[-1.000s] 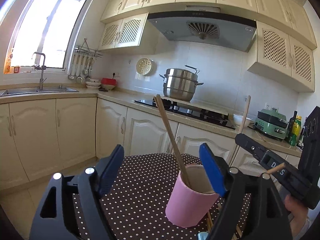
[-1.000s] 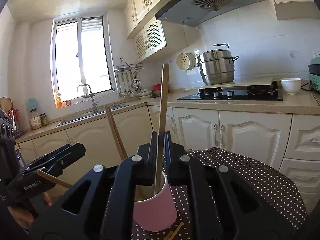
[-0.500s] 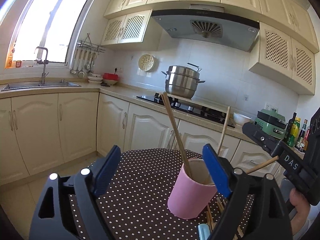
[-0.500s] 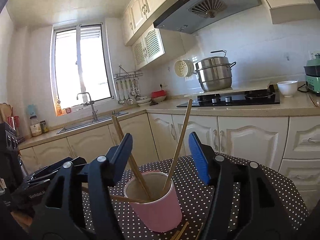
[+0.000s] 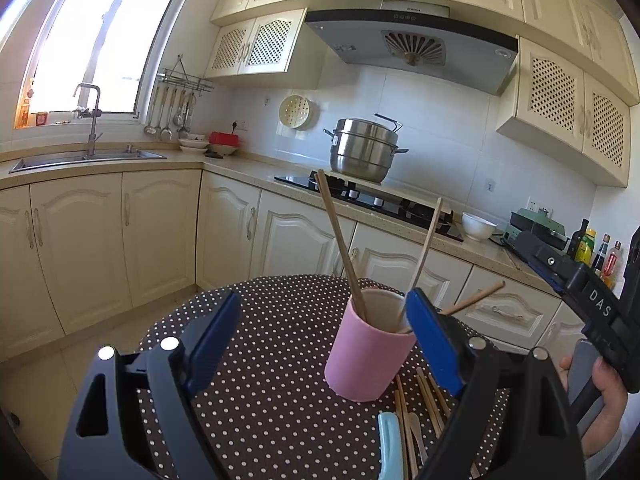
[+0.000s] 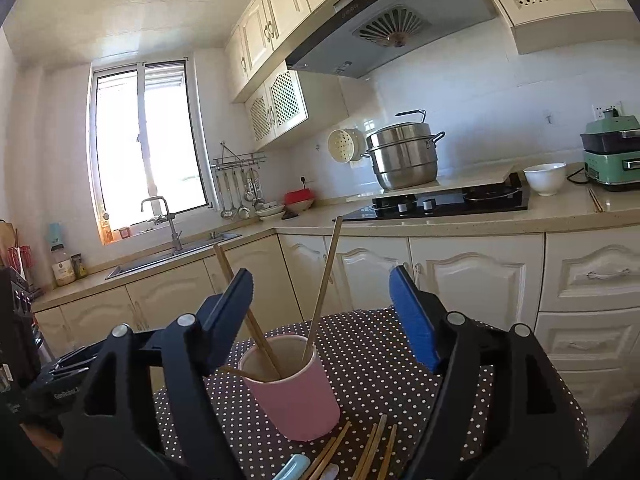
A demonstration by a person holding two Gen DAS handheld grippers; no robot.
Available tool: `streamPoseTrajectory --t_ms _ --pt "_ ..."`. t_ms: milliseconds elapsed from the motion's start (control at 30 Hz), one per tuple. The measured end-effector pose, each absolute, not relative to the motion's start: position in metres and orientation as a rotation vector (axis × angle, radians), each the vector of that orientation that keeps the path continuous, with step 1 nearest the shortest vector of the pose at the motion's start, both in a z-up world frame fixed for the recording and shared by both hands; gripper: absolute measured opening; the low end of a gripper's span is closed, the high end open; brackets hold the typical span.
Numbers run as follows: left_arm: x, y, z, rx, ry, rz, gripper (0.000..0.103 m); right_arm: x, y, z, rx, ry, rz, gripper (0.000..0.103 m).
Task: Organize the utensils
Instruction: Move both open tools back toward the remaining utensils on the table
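Second chopstick now released into pink cup, both grippers' fingers spread; "DAS" on right gripper

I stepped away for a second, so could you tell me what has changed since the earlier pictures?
The right gripper let go of the chopstick, opened and drew back; that chopstick now leans in the pink cup. The left gripper stayed open, and the cup stayed put.

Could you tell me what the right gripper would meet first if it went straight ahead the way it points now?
Probably the pink cup and the chopsticks standing in it, just ahead between the right gripper's open jaws; depth is uncertain.
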State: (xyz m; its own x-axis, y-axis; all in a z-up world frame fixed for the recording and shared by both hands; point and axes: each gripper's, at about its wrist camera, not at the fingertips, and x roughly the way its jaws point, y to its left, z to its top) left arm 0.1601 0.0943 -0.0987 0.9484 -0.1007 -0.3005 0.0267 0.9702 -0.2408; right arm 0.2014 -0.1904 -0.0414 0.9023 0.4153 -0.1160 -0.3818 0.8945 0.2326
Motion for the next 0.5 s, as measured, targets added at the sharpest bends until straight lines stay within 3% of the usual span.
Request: streamPoseTrajectory --t_ms 500 --pt "0.122 0.078 -0.149 -0.332 0.652 -0.159 0.083 0.159 -0.198 -0.079 0.130 0.411 0.425 0.072"
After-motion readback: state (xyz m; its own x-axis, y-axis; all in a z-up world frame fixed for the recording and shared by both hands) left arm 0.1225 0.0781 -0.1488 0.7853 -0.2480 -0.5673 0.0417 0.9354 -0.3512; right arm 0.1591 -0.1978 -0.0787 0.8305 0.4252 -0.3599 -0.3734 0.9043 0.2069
